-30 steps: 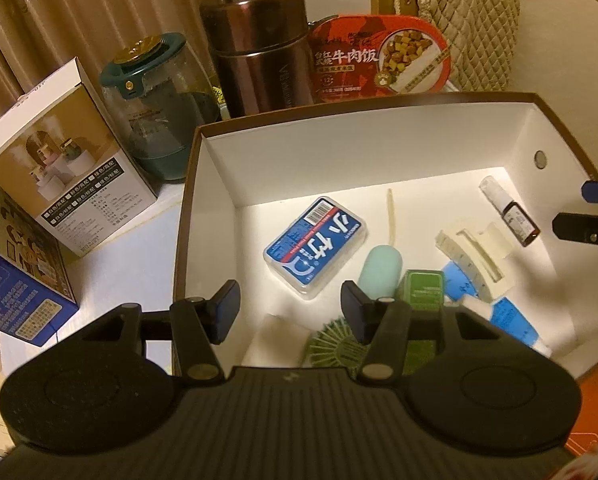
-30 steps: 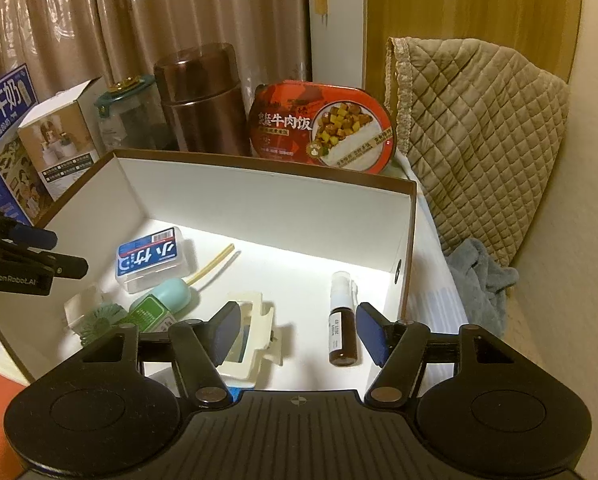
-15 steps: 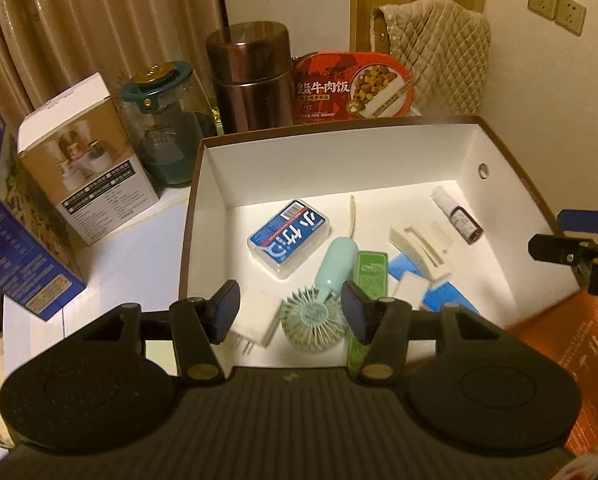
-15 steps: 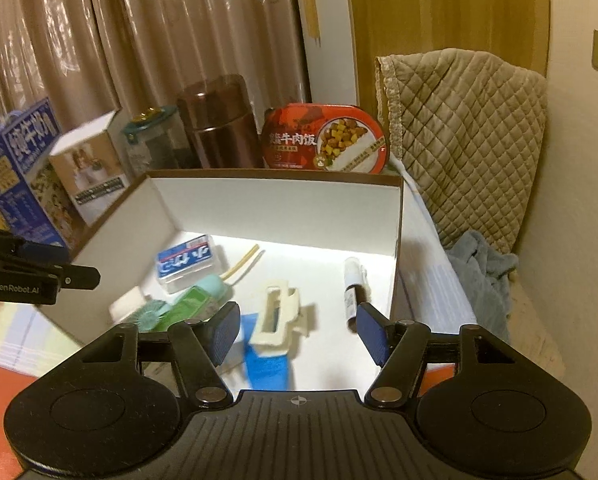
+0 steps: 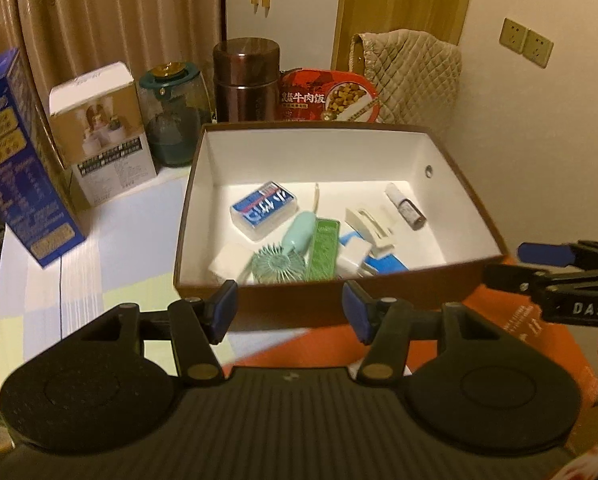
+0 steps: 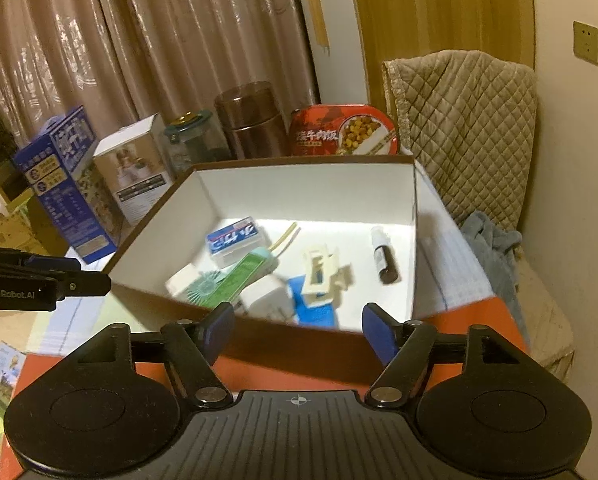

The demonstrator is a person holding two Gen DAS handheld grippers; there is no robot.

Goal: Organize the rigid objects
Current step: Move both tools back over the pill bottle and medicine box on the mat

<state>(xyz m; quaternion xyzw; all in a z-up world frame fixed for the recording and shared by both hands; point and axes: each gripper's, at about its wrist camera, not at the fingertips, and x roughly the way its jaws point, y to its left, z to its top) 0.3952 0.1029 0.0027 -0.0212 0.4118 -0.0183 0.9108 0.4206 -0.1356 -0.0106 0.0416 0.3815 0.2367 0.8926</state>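
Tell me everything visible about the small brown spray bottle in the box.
The spray bottle is small and slim, with a dark brown body, a label band around its middle and a clear or whitish cap. It lies on its side on the white floor of the open box, near the right wall, cap toward the back wall. Nothing touches it; the cream hair clip lies apart to its left. Neither gripper is near it.

Right tongs [image 6: 299,330] gape before the box [image 6: 259,322]; contents apparently blurred.
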